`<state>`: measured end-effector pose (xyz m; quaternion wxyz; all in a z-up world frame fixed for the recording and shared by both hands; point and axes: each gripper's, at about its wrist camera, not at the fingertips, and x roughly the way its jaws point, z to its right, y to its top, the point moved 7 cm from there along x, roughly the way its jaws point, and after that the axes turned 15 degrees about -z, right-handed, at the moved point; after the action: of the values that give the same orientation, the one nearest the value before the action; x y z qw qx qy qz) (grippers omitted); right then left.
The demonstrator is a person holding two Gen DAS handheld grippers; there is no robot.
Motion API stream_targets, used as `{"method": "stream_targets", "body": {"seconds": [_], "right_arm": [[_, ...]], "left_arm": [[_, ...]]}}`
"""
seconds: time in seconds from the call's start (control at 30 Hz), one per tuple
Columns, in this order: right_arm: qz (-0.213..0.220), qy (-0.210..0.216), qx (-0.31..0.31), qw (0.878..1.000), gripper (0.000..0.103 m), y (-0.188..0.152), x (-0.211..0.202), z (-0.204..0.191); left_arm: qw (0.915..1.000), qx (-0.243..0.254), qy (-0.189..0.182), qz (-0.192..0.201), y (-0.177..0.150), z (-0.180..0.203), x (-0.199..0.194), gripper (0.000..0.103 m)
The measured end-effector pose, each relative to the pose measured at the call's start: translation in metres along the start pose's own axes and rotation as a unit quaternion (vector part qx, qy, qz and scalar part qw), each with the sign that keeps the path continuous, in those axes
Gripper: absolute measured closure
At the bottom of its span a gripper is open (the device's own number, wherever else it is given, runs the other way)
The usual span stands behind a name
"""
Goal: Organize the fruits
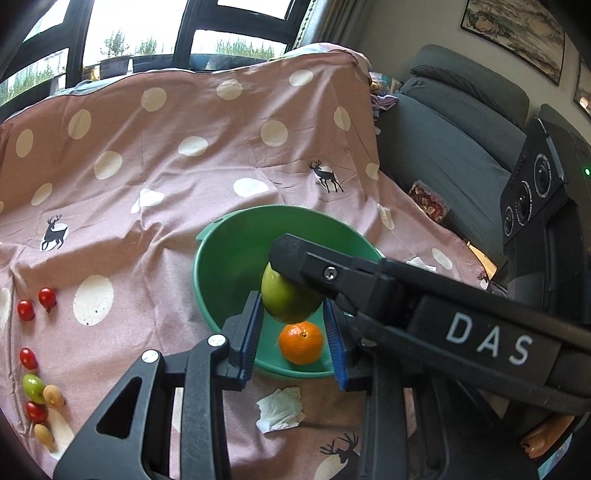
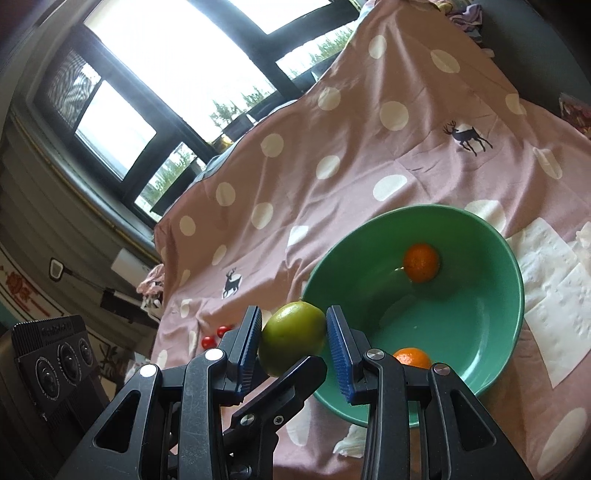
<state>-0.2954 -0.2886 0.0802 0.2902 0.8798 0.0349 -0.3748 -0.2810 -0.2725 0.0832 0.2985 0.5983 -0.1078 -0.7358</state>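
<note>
I work over a pink cloth point(image 1: 184, 192) with white dots and deer prints, spread in front of a big window point(image 1: 140, 26), with a grey sofa point(image 1: 443, 147) and a framed picture point(image 1: 517, 33) to the right. On it I count one green bowl point(image 1: 225, 266) with two oranges point(image 2: 421, 262) inside, four red cherry tomatoes point(image 1: 47, 297), one green tomato point(image 1: 33, 386) and two tan ovals point(image 1: 53, 395) at the left edge. My left gripper point(image 1: 291, 301) and right gripper point(image 2: 293, 312) both pinch the one green fruit point(image 2: 291, 338) between their blue pads, at the bowl's near rim.
</note>
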Motion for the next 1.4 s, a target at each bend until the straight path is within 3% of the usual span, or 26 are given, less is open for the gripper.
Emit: {"method": "stream_targets", "body": {"seconds": [1.4], "right_arm": [[-0.007,-0.052,0.071,0.996,0.064,0.003,0.002,0.05]], "left_arm": [[0.9975,0.013,-0.05,-0.048,0.007,0.016,0.05,0.07]]}}
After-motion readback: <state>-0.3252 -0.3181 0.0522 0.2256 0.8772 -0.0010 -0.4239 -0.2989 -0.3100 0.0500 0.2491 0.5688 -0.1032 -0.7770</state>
